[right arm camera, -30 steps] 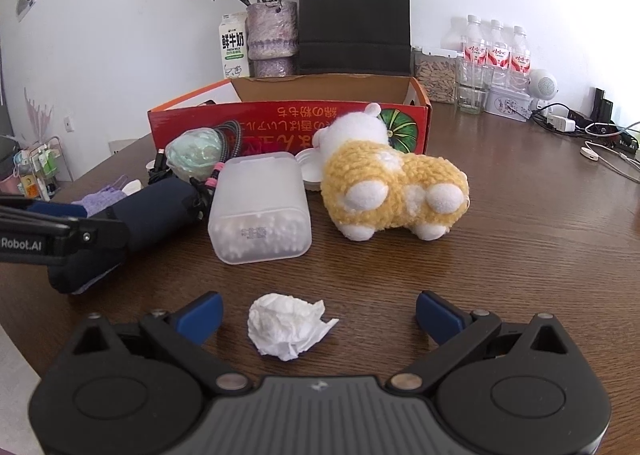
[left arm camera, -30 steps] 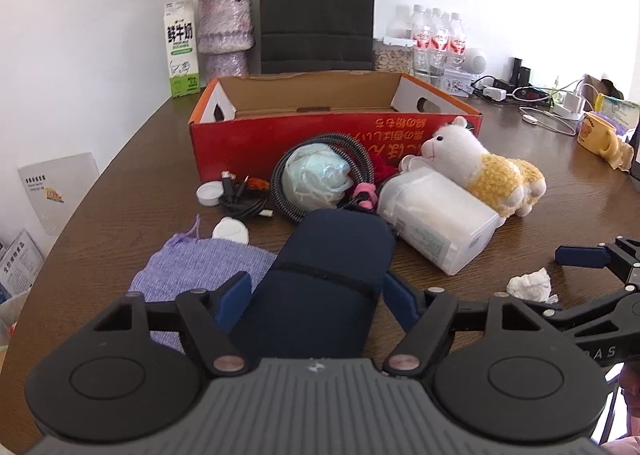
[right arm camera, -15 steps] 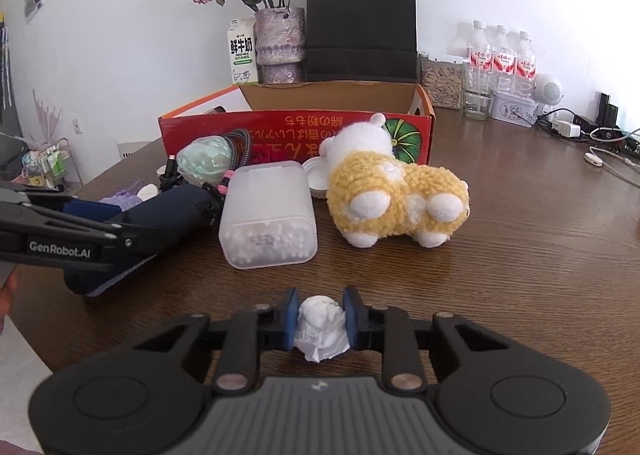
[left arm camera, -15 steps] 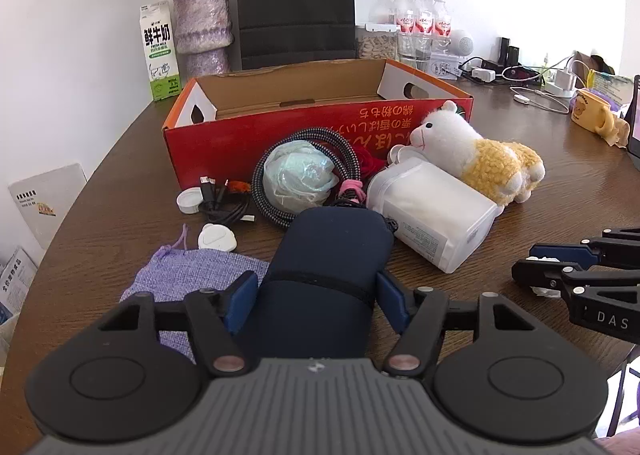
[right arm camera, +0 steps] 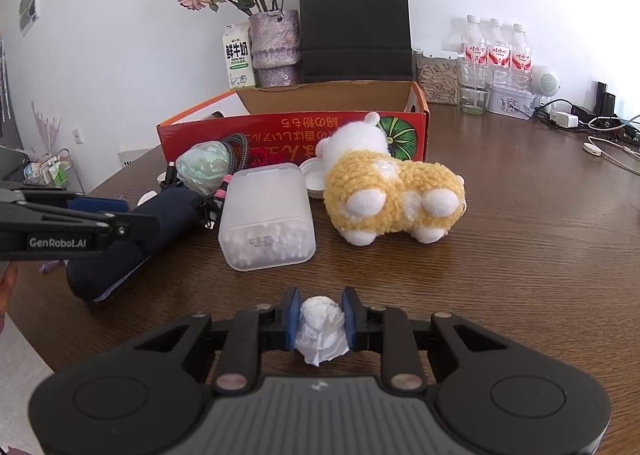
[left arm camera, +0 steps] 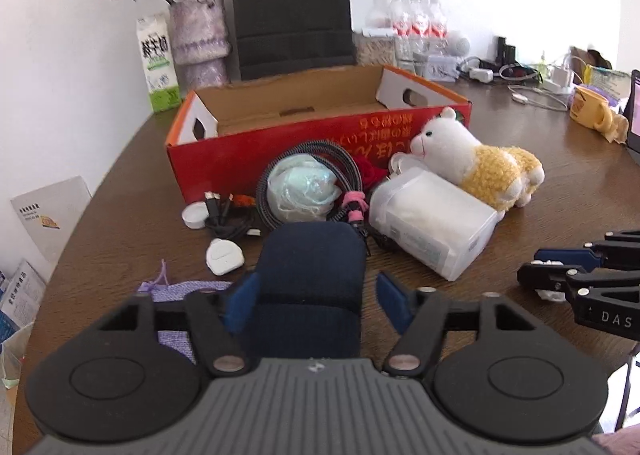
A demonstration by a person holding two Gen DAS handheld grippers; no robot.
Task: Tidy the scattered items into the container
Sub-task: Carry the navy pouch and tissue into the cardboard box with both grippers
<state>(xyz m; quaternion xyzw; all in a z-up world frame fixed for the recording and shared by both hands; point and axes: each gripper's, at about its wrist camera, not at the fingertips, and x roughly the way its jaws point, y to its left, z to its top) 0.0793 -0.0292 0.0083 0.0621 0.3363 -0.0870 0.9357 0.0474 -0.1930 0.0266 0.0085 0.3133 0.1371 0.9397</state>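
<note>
An open red cardboard box stands mid-table. In front of it lie a navy pouch, a translucent tub of cotton swabs, a yellow-and-white plush alpaca, a bagged bundle inside a coiled cable, a white plug and a purple cloth bag. My left gripper straddles the pouch's near end with its jaws opening; a gap shows at the right pad. My right gripper is shut on a crumpled white tissue just above the table.
Behind the box stand a milk carton, a vase of dried roses, a black paper bag and water bottles. Chargers and cables lie far right, near a yellow mug. The table edge runs along the left.
The right gripper, wide open around the tissue a second ago, has closed on it. The left jaws closed in on the navy pouch, then parted slightly.
</note>
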